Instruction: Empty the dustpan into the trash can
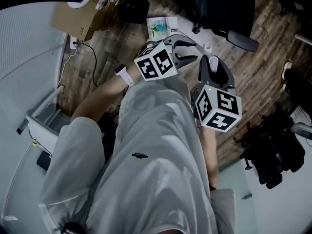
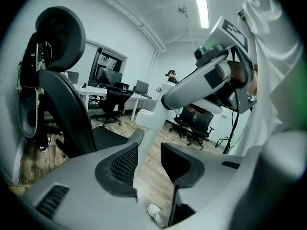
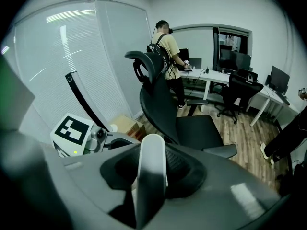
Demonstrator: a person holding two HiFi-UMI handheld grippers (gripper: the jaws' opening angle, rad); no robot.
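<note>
My right gripper [image 3: 152,174] is shut on a white handle [image 3: 152,157], whose rounded end sticks up past the jaws. In the left gripper view the same handle [image 2: 145,138] runs down between the pads of my left gripper [image 2: 149,164]; the jaws stand apart with a gap on each side, so it is open. From the head view both grippers are in front of my legs, the left gripper [image 1: 187,50] just left of the right gripper [image 1: 213,67]. Beyond them on the floor lies a white pan with green scraps [image 1: 161,26], seemingly the dustpan. A dark round bin-like thing [image 1: 134,9] stands farther left.
A black office chair [image 3: 168,109] stands close ahead, its seat toward the right. A cardboard box [image 1: 80,13] sits by the glass wall at the left. More chairs [image 1: 273,155] crowd the right side. A person [image 3: 168,47] stands at desks in the back.
</note>
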